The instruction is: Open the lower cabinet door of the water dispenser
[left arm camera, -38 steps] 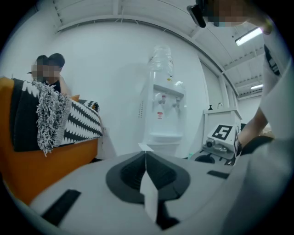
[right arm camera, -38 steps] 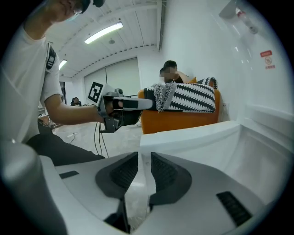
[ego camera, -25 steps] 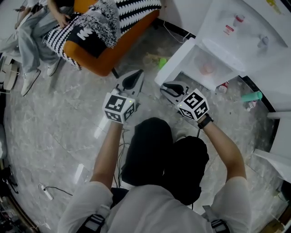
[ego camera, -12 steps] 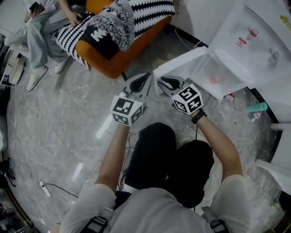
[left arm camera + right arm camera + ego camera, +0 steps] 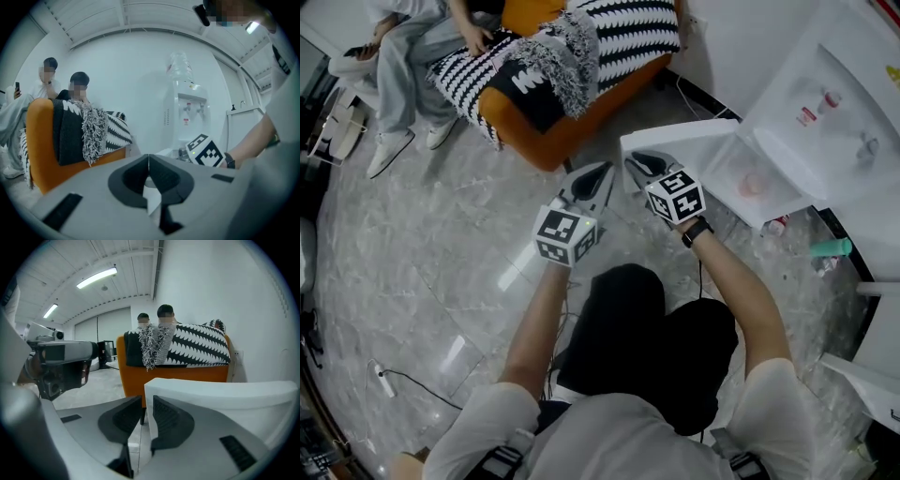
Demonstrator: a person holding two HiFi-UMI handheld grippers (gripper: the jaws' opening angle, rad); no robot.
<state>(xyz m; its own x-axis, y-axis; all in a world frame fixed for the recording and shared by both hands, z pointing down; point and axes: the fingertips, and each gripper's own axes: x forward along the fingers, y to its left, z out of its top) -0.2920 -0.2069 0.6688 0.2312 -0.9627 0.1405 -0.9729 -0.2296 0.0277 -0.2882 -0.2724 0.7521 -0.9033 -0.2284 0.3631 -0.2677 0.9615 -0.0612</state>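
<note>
On the marble floor (image 5: 441, 281), the dispenser's (image 5: 834, 84) lower door (image 5: 694, 141) stands swung open toward the sofa (image 5: 525, 131), with the right claw (image 5: 637, 163) at its free edge, jaws just narrowed to a slim empty gap, and the left claw (image 5: 595, 176) beside it pressed together, empty.

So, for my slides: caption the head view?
Right gripper at the edge of the open white cabinet door, shut left gripper beside it.

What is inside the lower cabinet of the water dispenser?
White cabinet walls and one pale pink object, too blurred to name. Its upper part is hidden by the ledge above.
</note>
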